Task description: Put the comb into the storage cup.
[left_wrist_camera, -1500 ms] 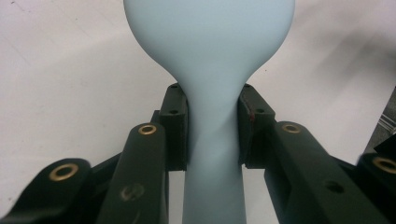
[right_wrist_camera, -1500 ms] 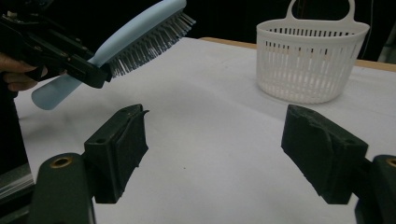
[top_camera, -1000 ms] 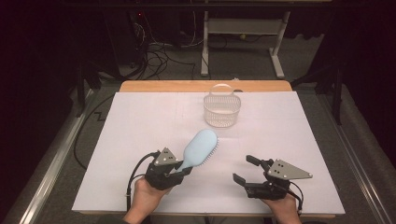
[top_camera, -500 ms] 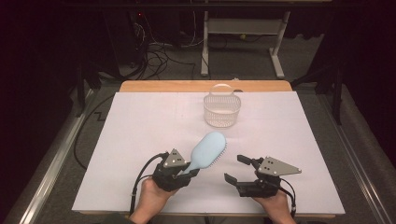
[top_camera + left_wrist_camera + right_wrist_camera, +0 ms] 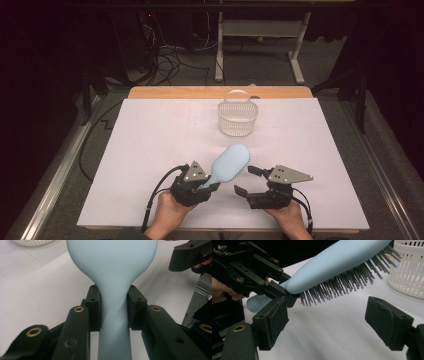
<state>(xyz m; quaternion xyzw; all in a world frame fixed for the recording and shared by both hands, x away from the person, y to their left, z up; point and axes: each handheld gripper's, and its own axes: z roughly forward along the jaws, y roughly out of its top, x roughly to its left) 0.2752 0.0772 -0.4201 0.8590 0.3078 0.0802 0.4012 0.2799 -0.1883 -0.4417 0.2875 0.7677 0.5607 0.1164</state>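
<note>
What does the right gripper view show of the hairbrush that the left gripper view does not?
Right gripper view: the hairbrush seen from the side, its dark bristles pointing down above the white table cover, and the right gripper with jaws wide open and nothing between them.
Left gripper view: the left gripper pads pressed on both sides of the handle's narrow neck.
Both: the pale blue brush back and the white basket.

Even light from above is brightening the white table [image 5: 150, 150] while the room behind is lying dark; the near jaws are blurring, soft shadows falling beneath them.
</note>
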